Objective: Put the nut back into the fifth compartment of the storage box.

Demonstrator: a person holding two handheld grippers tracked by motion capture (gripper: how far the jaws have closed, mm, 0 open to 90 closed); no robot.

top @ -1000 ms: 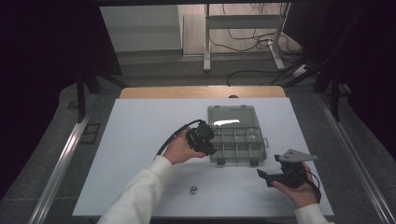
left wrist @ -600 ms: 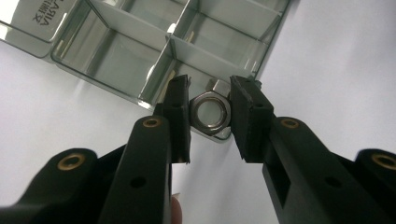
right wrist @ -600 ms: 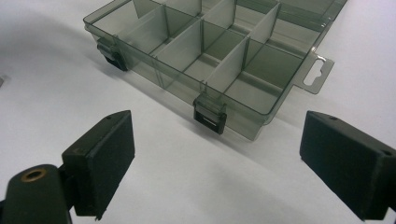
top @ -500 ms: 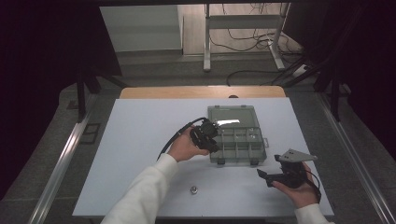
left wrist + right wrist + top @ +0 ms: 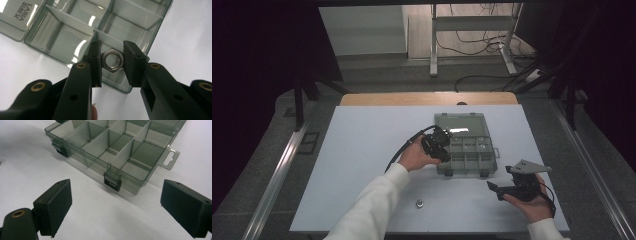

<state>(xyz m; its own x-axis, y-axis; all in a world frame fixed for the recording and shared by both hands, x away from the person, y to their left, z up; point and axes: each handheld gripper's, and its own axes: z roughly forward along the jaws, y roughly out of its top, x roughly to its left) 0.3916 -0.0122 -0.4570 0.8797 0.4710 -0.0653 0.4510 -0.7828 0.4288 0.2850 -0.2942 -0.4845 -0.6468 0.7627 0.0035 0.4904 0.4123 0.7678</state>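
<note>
Seen from above, a person in white sleeves works at a pale desk [image 5: 362, 150] with a hand-held gripper in each hand. At the left, the left gripper [image 5: 438, 145] hangs over the near left corner of a smoky, see-through compartment box [image 5: 472, 155], its black cable looping back across the desk toward the forearm. In the left gripper view its two black fingers [image 5: 96, 60] are clenched on a steel hex nut [image 5: 112, 60], one pad on each side and the nut's bore facing the camera (the jaws look as closed as the nut's flats allow), with the nut held above the box's compartments [image 5: 65, 37], close to a white divider, and the box's open lid [image 5: 15, 15] at the upper left. On the bare desk in front of the person, between the two arms, a second small nut [image 5: 418, 203] lies by itself, well apart from the box. At the right, the right gripper [image 5: 493, 188] rests low in the hand near the desk's front edge, its grey three-cornered plate on top, near the box but apart from it. Its fingers [image 5: 53, 202] stand released and wide apart with nothing between them, facing the box's front wall and two black latches [image 5: 112, 180].
</note>
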